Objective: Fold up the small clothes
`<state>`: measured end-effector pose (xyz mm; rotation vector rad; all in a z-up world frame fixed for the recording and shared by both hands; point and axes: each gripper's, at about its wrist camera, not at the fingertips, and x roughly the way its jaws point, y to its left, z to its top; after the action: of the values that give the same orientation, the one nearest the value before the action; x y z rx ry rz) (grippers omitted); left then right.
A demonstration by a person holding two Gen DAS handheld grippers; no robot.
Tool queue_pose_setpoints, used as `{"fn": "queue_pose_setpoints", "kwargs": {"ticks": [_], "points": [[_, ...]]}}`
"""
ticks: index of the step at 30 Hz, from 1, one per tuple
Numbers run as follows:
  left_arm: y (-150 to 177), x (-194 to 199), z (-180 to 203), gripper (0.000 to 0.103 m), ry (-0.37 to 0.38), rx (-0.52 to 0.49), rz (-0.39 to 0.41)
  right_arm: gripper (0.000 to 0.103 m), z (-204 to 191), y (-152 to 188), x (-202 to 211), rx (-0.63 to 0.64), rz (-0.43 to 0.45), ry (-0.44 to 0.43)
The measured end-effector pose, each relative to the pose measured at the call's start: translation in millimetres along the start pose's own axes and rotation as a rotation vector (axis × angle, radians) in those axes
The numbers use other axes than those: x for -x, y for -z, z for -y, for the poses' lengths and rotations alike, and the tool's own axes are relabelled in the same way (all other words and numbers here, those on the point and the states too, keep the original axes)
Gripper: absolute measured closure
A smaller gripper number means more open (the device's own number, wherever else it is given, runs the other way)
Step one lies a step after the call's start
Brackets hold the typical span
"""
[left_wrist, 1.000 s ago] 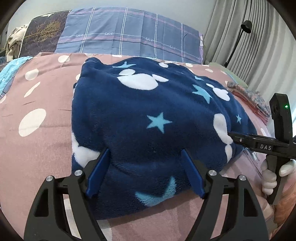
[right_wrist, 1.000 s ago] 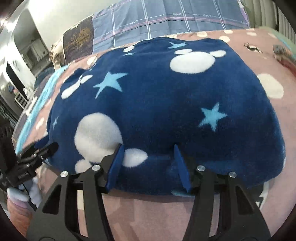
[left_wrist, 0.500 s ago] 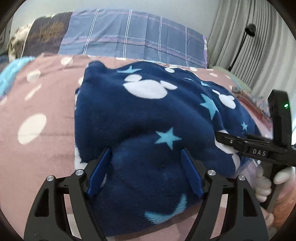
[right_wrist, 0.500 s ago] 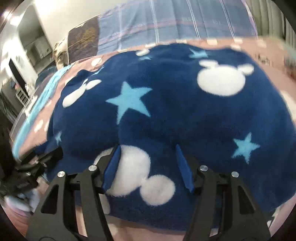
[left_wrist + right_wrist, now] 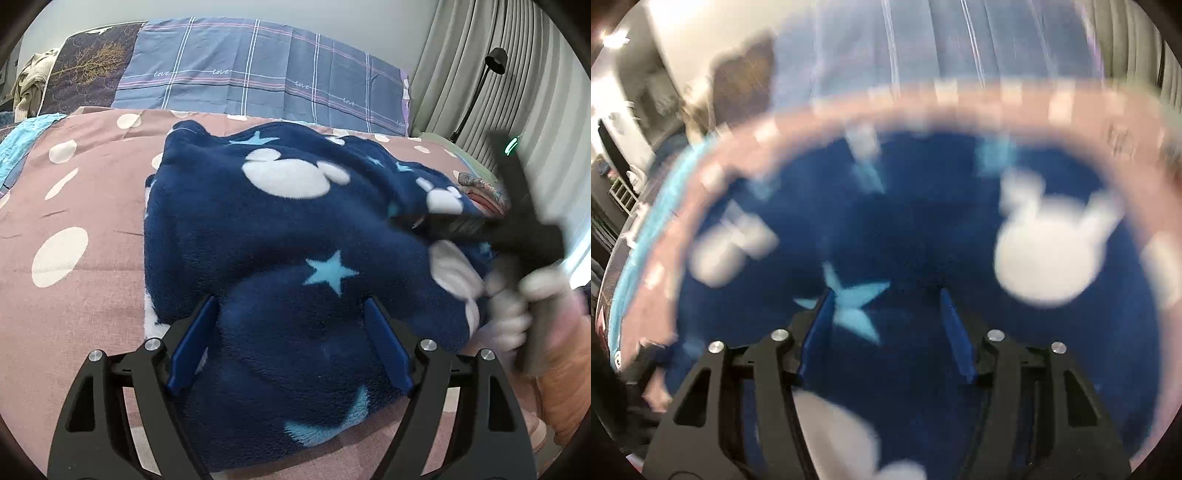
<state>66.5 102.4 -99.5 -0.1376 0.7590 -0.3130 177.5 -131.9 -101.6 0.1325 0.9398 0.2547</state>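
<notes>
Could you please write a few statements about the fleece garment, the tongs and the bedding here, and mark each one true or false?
1. The fleece garment is navy with white mouse heads and light blue stars. True.
2. The garment lies on a green striped sheet. False: the bedsheet is dusty pink with white dots.
3. The left tongs stand open with fleece between the blue pads. True.
4. The right wrist view is perfectly sharp. False: it is heavily motion-blurred around the right tongs.
5. A plaid blue pillow lies beyond the garment. True.
</notes>
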Motion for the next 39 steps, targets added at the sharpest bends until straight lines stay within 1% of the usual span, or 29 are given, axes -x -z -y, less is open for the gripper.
{"fn": "queue_pose_setpoints", "kwargs": {"ticks": [1,2,4,5,7,9,10,12,13,14,15,16,18,20,23,24,26,28,29,31,32,33,34,35,37,39], "points": [[0,0,1,0.022,-0.001,0.000,-0.001,0.042,-2,5,0,0.038,0.050,0.007],[-1,2,1,0.022,-0.006,0.000,-0.002,0.042,-7,7,5,0.061,0.058,0.030],[-8,7,3,0.024,-0.005,-0.003,0.007,0.040,-10,5,9,0.057,0.042,0.041],[-13,12,4,0.027,0.007,-0.008,0.026,0.040,-10,3,10,0.055,0.031,0.035],[-25,19,6,0.044,0.045,-0.028,0.064,0.041,-5,-2,13,0.023,0.012,0.005],[-35,19,4,0.050,0.075,-0.035,0.075,0.042,-2,-10,19,0.000,0.010,-0.016],[-36,12,2,0.050,0.072,-0.029,0.058,0.042,-1,-17,24,-0.009,0.023,-0.029],[-31,-12,-5,0.051,0.067,-0.004,-0.010,0.042,-3,-21,35,-0.004,0.082,-0.039],[-24,-25,-9,0.051,0.080,0.005,-0.025,0.042,-6,-20,35,0.010,0.096,-0.030],[-21,-25,-10,0.051,0.092,0.007,-0.008,0.041,-5,-19,27,0.017,0.071,-0.016],[-21,-22,-9,0.051,0.097,0.011,-0.002,0.040,-3,-16,16,0.010,0.032,-0.010],[-22,-20,-9,0.051,0.102,0.014,-0.002,0.039,0,-11,7,0.006,0.014,-0.010],[-20,-22,-7,0.051,0.099,0.008,-0.003,0.039,-4,-6,6,0.057,0.047,0.012],[-20,-22,-6,0.050,0.095,0.004,-0.002,0.039,-6,-11,9,0.051,0.025,0.020],[-20,-21,-8,0.050,0.100,0.006,0.002,0.039,-1,-27,16,-0.004,0.003,-0.033],[-20,-21,-9,0.050,0.101,0.006,0.001,0.039,0,-37,22,-0.008,0.023,-0.040],[-19,-21,-9,0.050,0.097,0.003,0.002,0.039,-3,-60,29,0.011,0.072,-0.005],[-19,-21,-8,0.049,0.096,0.001,0.003,0.039,-2,-79,27,0.008,0.086,-0.016],[-19,-21,-8,0.049,0.096,0.001,0.003,0.039,1,-90,19,-0.008,0.077,-0.023],[-19,-21,-7,0.049,0.096,0.002,0.003,0.039,7,-101,-8,-0.027,0.010,-0.025],[-19,-21,-8,0.049,0.097,0.002,0.004,0.038,13,-101,-39,-0.041,-0.089,-0.007],[-19,-22,-8,0.049,0.101,0.000,0.005,0.035,17,-96,-59,-0.045,-0.136,0.010],[-19,-21,-7,0.048,0.101,-0.001,0.006,0.034,13,-92,-66,-0.003,-0.101,0.038],[-18,-21,-6,0.047,0.101,-0.003,0.007,0.034,3,-92,-63,0.044,-0.095,0.078],[-18,-21,-7,0.046,0.108,0.000,0.008,0.034,-8,-97,-56,0.071,-0.096,0.114],[-18,-21,-7,0.045,0.113,0.002,0.010,0.037,-8,-108,-45,0.052,-0.079,0.065]]}}
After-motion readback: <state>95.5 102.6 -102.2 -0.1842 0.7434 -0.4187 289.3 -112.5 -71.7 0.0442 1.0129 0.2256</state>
